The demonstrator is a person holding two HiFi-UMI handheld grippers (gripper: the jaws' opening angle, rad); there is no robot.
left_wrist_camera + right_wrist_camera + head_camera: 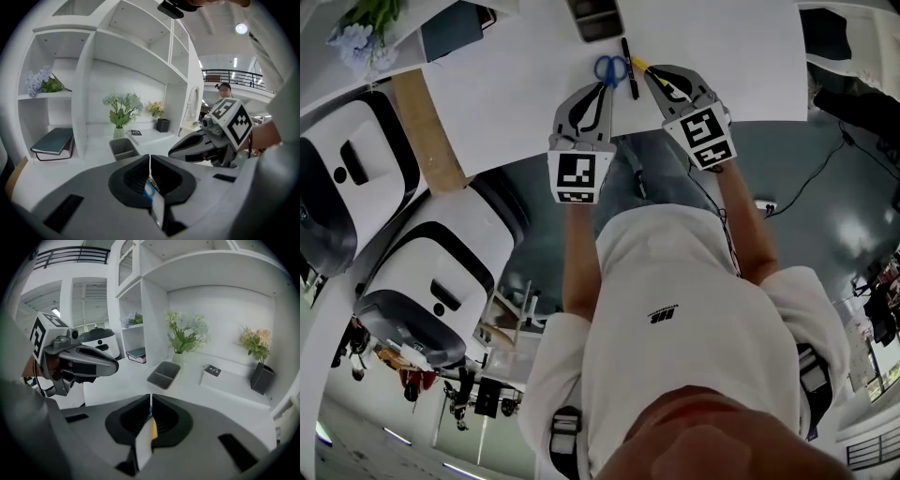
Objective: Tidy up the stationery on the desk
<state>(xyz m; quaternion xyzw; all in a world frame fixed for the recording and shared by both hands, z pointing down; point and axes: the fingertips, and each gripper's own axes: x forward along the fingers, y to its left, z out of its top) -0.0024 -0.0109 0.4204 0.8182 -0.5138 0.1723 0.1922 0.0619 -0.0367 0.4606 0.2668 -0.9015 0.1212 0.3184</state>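
I hold two tools over the white tabletop (516, 103), and each has its jaws pressed together with nothing clamped between them: the left tool (598, 91) and the right tool (661, 77) sit side by side, tips near the stationery. From the head view I count three loose items just beyond the tips: one pair of blue scissors (611, 68), one black pen (629, 67) beside it, and one yellow marker (638, 64) partly covered by the right tool. One grey tray (595, 19) lies further along the tabletop. The gripper views do not show those three items clearly; a sliver of blue behind the left jaws and of yellow behind the right jaws may be the scissors and marker, though I cannot be sure. What they do show is the shelving the head view misses: two stacked books (54, 141), three bunches of flowers, namely a lavender bunch (40, 82), a green-and-white bouquet (122, 108) and a peach bouquet (257, 345), and one small black notebook (212, 370). The right gripper view also shows that the tray has two compartments.
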